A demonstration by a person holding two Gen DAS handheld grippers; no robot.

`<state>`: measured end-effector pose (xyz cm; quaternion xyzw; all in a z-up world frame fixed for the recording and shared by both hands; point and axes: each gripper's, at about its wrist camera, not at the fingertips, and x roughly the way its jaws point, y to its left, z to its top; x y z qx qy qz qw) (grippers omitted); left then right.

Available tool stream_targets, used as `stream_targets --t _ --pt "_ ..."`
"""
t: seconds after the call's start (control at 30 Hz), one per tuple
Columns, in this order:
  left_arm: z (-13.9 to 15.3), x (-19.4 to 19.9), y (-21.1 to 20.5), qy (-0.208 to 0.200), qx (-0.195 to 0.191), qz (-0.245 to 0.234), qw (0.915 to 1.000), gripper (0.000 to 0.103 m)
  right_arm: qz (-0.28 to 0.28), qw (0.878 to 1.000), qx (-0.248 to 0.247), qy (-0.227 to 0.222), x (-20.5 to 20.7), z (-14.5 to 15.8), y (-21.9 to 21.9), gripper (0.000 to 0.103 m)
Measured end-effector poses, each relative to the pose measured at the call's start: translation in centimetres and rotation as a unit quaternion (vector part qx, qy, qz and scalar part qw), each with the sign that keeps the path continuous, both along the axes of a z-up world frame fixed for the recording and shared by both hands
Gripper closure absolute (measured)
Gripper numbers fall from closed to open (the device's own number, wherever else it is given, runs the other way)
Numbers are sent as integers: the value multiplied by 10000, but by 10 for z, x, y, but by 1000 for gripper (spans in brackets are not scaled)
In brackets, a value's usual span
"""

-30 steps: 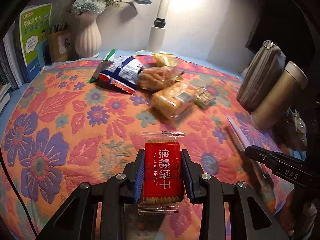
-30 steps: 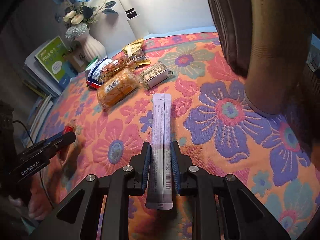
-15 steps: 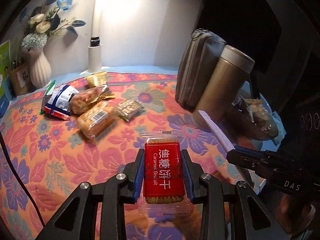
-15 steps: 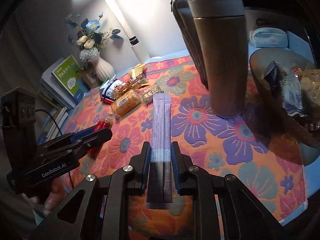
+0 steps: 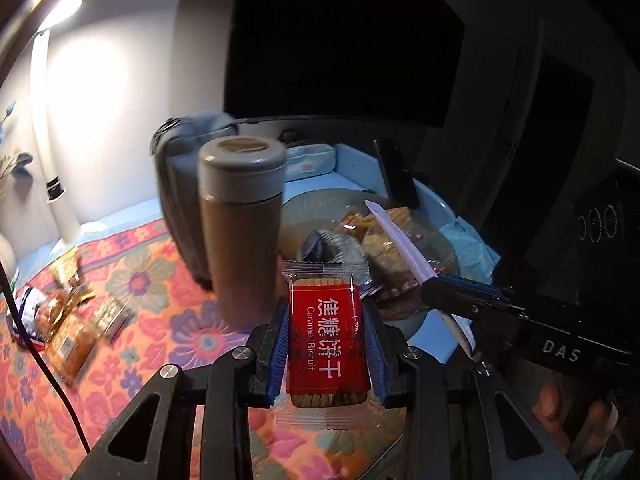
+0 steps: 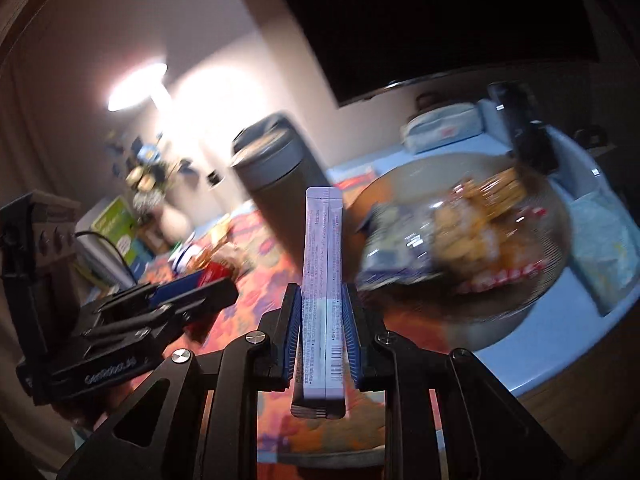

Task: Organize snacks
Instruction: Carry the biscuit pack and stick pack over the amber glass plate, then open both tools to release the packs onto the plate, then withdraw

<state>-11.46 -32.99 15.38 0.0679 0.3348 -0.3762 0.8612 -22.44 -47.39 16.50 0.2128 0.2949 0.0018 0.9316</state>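
Note:
My left gripper (image 5: 326, 320) is shut on a red caramel biscuit pack (image 5: 328, 340), held above the floral cloth (image 5: 152, 280). Just beyond it lies a grey woven bowl (image 5: 320, 204) holding several snack bags. My right gripper (image 6: 322, 300) is shut on a pale lilac stick sachet (image 6: 322, 248) that points toward the bowl (image 6: 404, 180). In the left wrist view the right gripper (image 5: 448, 286) comes in from the right, its sachet (image 5: 400, 240) over the bowl. In the blurred right wrist view the left gripper (image 6: 192, 292) shows at the left with the red pack (image 6: 214, 274).
A tall brown thermos (image 5: 240, 232) stands close left of the bowl, with a grey pouch (image 5: 176, 200) behind it. Several loose snacks (image 5: 68, 336) lie on the cloth at far left. A pale pencil case (image 5: 308, 160) and a black upright object (image 5: 396, 176) sit behind the bowl.
Both grippers have risen and swung right, away from the snack pile toward the bowl. The thermos and bowl now fill the views. Each still holds its item.

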Motion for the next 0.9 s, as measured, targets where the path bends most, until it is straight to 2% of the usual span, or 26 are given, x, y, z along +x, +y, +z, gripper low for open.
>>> stream_targets --t 0.13,0.3,0.53,0.6,0.63,0.67,0.9 --pt "11 8 -47 -150 28 -193 9997 70 -487 9987 15 -147 11 5 -44 83" --pt "10 25 -89 -121 65 -264 9996 70 -820 9964 -121 -165 41 10 -79 83" --pt "4 49 -134 -131 86 -160 9998 69 -688 9976 6 27 85 2 -107 82" --pt "1 54 -140 -160 129 -24 9998 51 -683 9975 152 124 90 -2 -115 75" --pt "0 54 -141 -150 104 5 9998 36 -699 9972 209 159 90 -5 -118 72" --pt "0 55 -140 -150 42 -18 9999 34 -716 9970 230 187 88 -6 -120 72" --pt "6 43 -122 -138 -173 -111 9997 34 -737 9965 326 215 74 -10 -122 72"
